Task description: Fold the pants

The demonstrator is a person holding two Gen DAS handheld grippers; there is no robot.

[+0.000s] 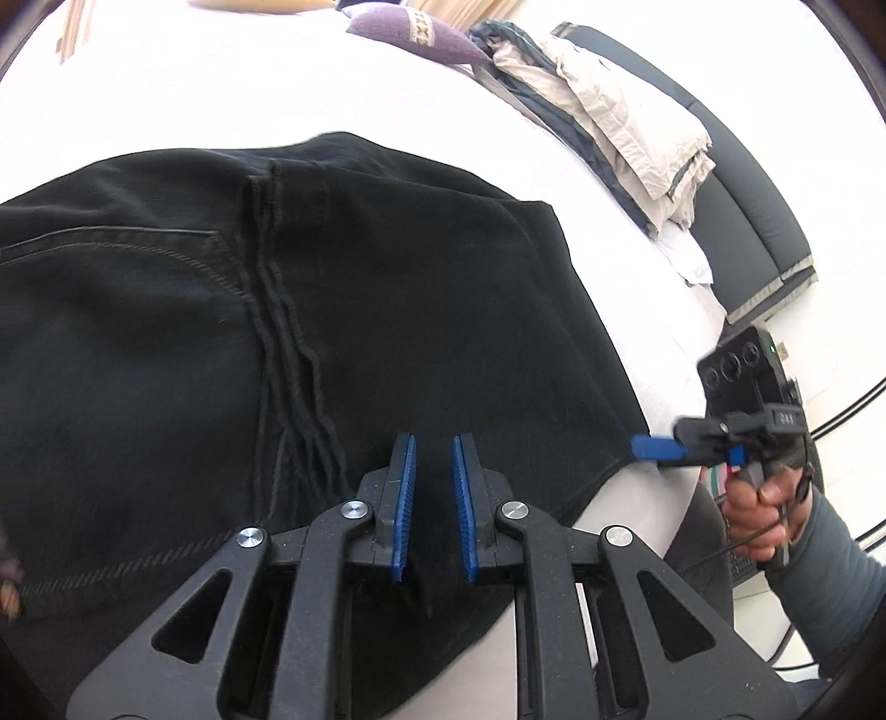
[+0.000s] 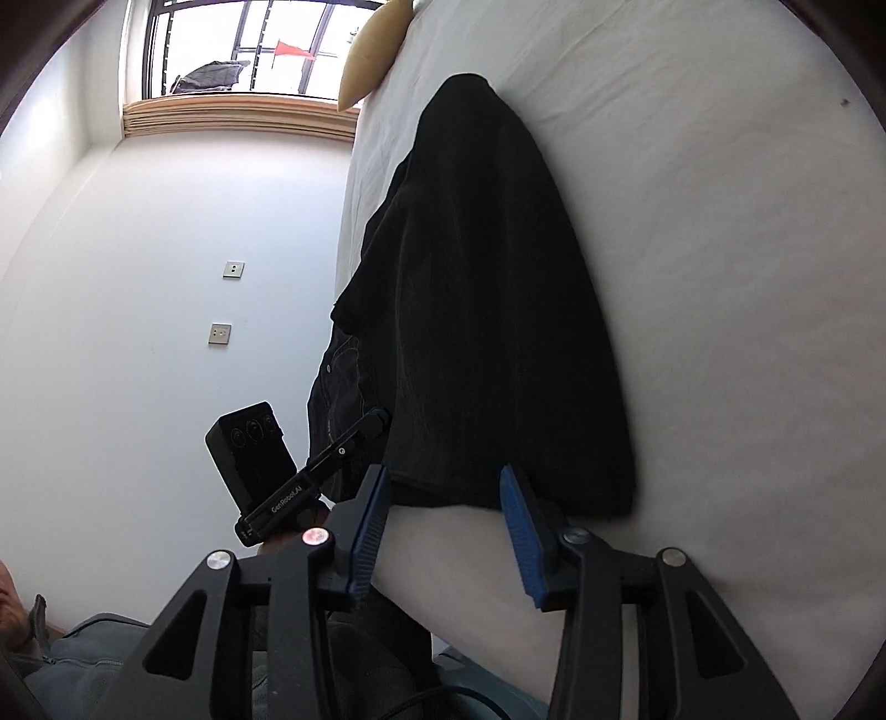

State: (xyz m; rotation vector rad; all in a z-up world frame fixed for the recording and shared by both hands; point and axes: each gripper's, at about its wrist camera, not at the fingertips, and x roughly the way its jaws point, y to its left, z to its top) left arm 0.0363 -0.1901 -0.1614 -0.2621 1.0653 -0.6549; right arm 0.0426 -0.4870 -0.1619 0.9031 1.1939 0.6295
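Observation:
Black pants lie on the white bed, seat seam and back pocket facing up. My left gripper hovers over the near edge of the pants, blue pads a small gap apart with dark cloth between them; whether it pinches cloth is unclear. My right gripper reaches the pants' right edge from the bedside. In the right wrist view the pants stretch away along the bed edge and my right gripper is open, its fingertips straddling the near hem. The left gripper shows at the left, at the waist.
A stack of folded beige and grey clothes lies at the far right of the bed, by a purple pillow. A dark mat lies beyond the bed. A yellow pillow, white wall and window are left of the bed.

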